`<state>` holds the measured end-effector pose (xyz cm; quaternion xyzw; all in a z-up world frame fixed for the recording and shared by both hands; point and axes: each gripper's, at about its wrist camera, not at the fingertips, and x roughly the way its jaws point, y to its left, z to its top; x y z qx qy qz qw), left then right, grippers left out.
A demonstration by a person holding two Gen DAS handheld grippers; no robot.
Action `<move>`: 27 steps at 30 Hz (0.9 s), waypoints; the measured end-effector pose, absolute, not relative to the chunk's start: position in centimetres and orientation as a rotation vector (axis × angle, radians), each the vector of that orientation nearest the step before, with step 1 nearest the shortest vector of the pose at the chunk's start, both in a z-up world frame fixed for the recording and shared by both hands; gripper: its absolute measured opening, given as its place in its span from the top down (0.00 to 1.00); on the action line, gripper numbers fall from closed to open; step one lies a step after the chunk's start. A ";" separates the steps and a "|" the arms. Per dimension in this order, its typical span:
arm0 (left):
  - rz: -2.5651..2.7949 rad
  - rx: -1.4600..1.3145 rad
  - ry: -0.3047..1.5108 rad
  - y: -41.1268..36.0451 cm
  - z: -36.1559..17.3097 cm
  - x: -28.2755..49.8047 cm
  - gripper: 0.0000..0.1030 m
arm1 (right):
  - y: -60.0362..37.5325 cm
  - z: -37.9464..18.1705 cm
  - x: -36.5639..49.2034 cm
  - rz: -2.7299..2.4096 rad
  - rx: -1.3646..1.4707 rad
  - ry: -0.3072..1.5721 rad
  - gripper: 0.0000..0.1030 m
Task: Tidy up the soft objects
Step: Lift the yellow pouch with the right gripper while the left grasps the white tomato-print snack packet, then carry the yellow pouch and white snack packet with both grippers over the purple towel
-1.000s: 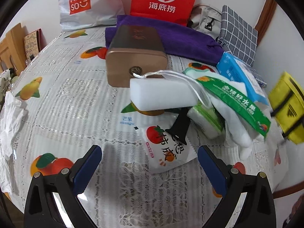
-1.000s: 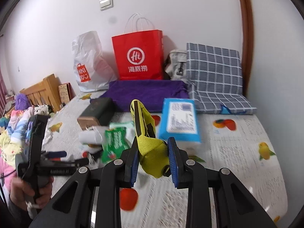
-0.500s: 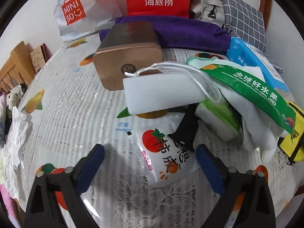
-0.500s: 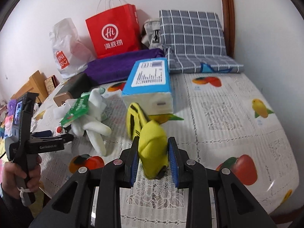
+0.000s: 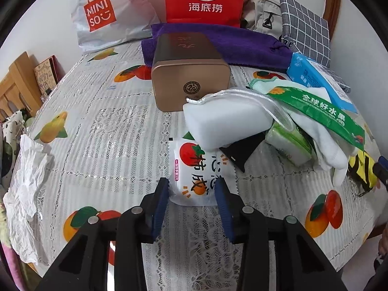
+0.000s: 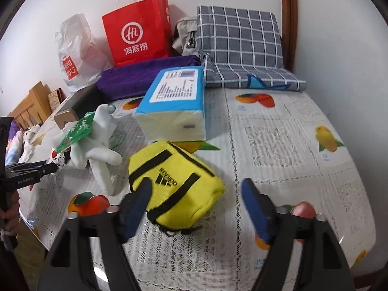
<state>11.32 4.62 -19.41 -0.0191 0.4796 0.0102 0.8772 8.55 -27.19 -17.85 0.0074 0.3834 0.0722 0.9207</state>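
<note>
Since earlier frame: left gripper (image 5: 191, 191) narrows from wide to grip near end of tomato-print tissue pack (image 5: 195, 172); right gripper (image 6: 195, 195) lets go of yellow pouch (image 6: 173, 189), jaws now wide. Tissue pack flat on table (image 5: 97, 126), far end under white sponge (image 5: 226, 123). Yellow pouch lies on tablecloth near front edge, just before blue tissue brick (image 6: 174, 104).

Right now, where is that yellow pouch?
In the right wrist view the yellow pouch lies on the table, just ahead of the open right gripper, with the blue tissue pack behind it and the white glove to its left.
</note>
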 end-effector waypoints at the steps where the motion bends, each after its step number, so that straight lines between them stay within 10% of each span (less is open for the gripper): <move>1: 0.010 -0.042 1.002 4.5 -19.4 11.4 0.55 | -27.0 -17.7 8.6 0.161 0.008 0.786 0.13; 9: 0.007 0.028 0.991 2.8 -20.0 12.2 0.30 | -23.5 -19.5 10.1 0.230 -0.148 0.826 0.10; 16: -0.014 0.037 0.950 3.1 -19.9 12.3 0.48 | -22.1 -21.5 11.5 0.188 -0.240 0.869 0.08; 27: -0.065 0.000 0.962 4.1 -19.4 12.0 0.77 | -22.5 -21.3 11.7 0.216 -0.176 0.862 0.40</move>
